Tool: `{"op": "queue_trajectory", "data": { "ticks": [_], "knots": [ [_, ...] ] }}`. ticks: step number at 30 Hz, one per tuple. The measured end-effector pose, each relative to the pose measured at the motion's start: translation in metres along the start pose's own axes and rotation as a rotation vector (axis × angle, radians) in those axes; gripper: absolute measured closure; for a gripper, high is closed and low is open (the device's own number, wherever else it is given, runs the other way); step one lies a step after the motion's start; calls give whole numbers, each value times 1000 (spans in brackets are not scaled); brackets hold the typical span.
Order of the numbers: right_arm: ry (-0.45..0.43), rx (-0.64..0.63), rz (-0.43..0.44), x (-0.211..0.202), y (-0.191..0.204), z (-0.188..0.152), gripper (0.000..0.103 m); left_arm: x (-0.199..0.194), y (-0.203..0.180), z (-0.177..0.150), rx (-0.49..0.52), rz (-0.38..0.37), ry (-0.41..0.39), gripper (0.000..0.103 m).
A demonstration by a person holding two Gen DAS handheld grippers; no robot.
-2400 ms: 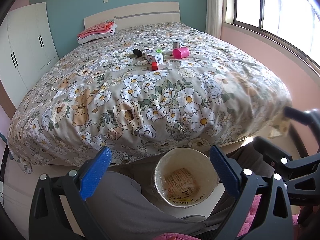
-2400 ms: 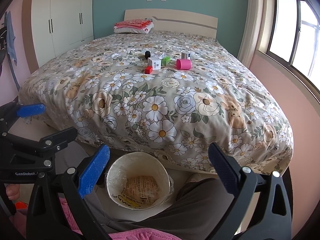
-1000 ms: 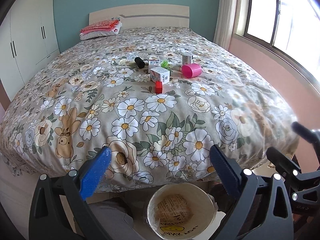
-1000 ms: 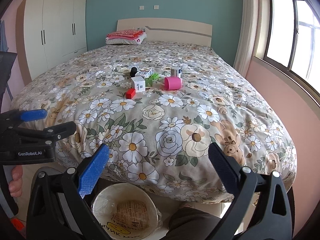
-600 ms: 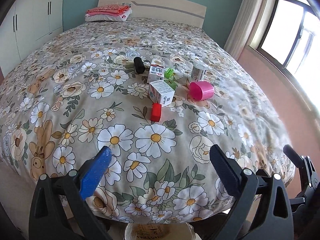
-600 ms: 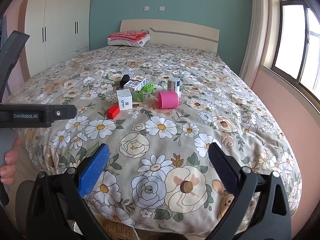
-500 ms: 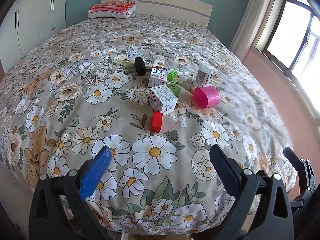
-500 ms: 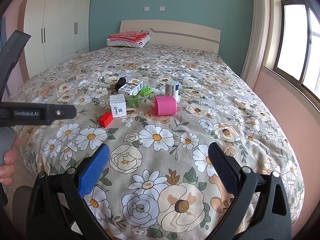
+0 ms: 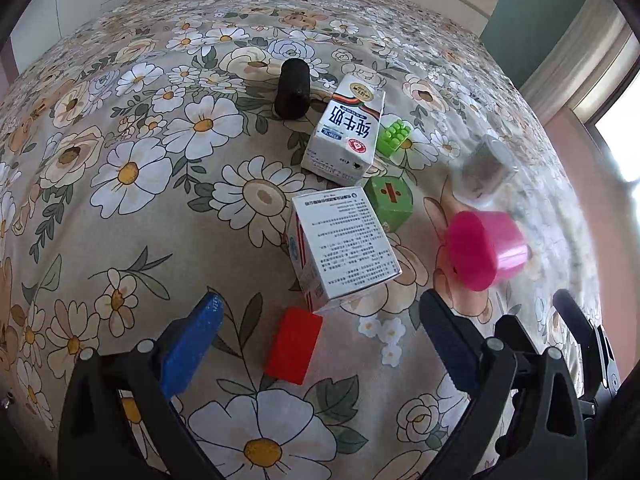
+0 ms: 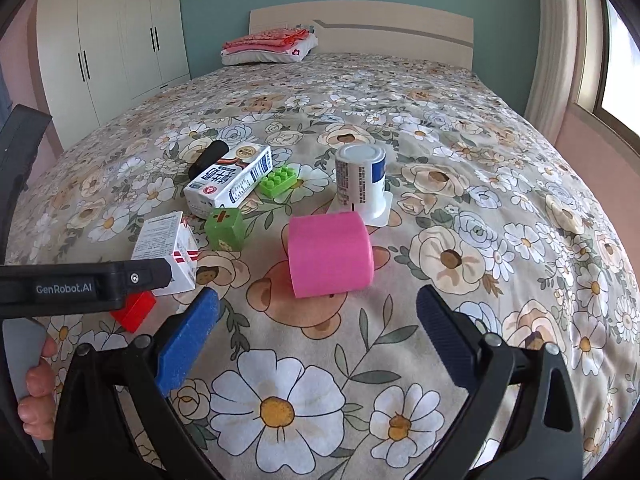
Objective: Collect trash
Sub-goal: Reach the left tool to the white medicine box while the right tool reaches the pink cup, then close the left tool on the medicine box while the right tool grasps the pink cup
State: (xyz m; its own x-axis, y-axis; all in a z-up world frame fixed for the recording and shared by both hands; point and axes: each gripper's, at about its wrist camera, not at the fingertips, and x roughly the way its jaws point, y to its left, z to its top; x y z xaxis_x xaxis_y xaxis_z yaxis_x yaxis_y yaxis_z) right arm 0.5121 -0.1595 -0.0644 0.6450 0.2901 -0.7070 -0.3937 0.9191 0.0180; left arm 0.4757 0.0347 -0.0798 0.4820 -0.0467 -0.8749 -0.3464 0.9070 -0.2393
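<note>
A cluster of items lies on the flowered bedspread (image 9: pixel 132 168). A small white carton (image 9: pixel 340 248) lies just beyond my open, empty left gripper (image 9: pixel 316 332), with a red block (image 9: pixel 294 344) between its fingers. Behind are a milk carton (image 9: pixel 344 132), a black cylinder (image 9: pixel 294 88), a green cube (image 9: pixel 390 198), a green brick (image 9: pixel 394 134), a pink cup (image 9: pixel 484 250) on its side and a yogurt cup (image 9: pixel 486 170). My right gripper (image 10: pixel 316 336) is open and empty, just short of the pink cup (image 10: pixel 330 254); the yogurt cup (image 10: pixel 360 180) stands behind it.
The bed's headboard (image 10: pixel 392 32) and a pillow with folded red cloth (image 10: pixel 268 48) are at the far end. A white wardrobe (image 10: pixel 112 48) stands left, a window (image 10: pixel 620 52) right. The left gripper's body (image 10: pixel 80 286) crosses the right wrist view at left.
Both grippers have risen from the bin at the bed's foot and moved forward over the bed, close to the items. The bin has dropped out of view.
</note>
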Motion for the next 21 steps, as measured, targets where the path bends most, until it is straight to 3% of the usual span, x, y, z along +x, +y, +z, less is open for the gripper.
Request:
{"op": "queue_trajectory", "data": {
  "ticks": [8, 14, 16, 18, 19, 21],
  "knots": [
    [133, -4, 9, 71, -12, 18, 7, 37, 6, 16, -14, 23, 46, 7],
    [157, 26, 63, 84, -19, 20, 8, 40, 7, 23, 57, 32, 55, 39],
    [152, 65, 98, 83, -27, 22, 16, 39, 12, 25, 59, 19, 58, 53],
    [157, 96, 117, 85, -33, 22, 29, 38, 17, 28, 54, -2, 58, 58],
    [159, 113, 132, 85, -36, 22, 46, 38, 18, 29, 53, -13, 60, 58],
    [151, 162, 175, 83, -42, 19, 47, 35, 18, 27, 67, -16, 50, 58]
  ]
}}
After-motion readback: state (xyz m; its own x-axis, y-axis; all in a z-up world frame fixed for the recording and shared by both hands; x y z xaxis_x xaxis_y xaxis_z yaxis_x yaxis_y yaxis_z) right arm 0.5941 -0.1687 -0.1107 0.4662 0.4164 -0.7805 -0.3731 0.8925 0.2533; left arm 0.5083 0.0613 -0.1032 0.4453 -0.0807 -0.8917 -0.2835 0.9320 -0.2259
